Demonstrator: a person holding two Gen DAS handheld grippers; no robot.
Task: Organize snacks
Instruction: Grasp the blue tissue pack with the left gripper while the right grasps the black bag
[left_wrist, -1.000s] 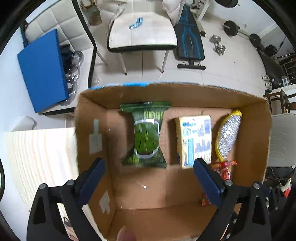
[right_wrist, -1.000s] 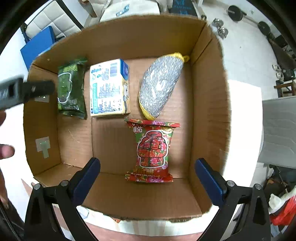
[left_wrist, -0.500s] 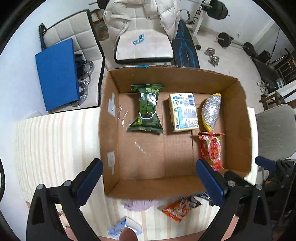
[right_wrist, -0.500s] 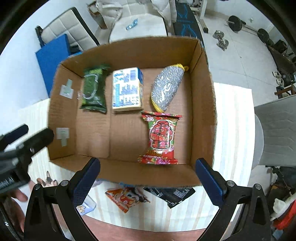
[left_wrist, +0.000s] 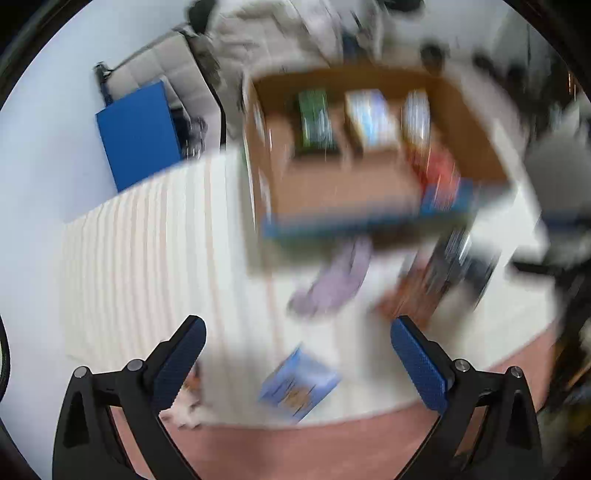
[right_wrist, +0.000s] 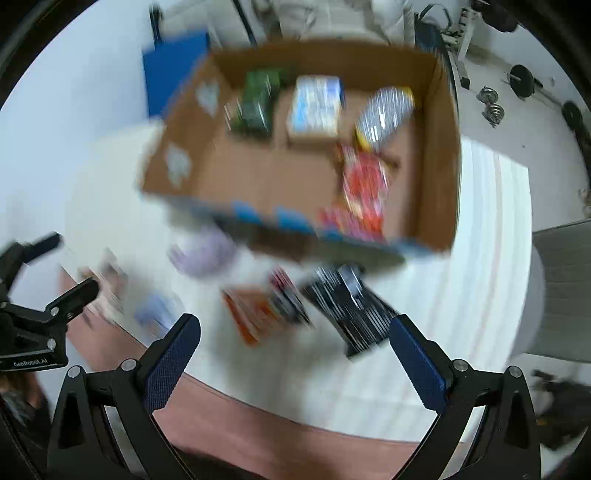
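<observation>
- left gripper (left_wrist: 297, 354), right gripper (right_wrist: 293, 345): fingers spread, empty, above loose packets
- cardboard box (right_wrist: 439, 147) holds four snacks in rows
- blue packet (left_wrist: 297, 386) likely next

Both tongs have pulled back and up from the cardboard box (right_wrist: 306, 155). One second ago they were just above its inside; now the box sits far in the upper part of both views, blurred by motion. More of the surface (right_wrist: 461, 295) shows in front of the box, with a purple packet (left_wrist: 332, 284), an orange packet (right_wrist: 255, 314), a black packet (right_wrist: 351, 306) and a light blue box (left_wrist: 299, 384) lying on it.
</observation>
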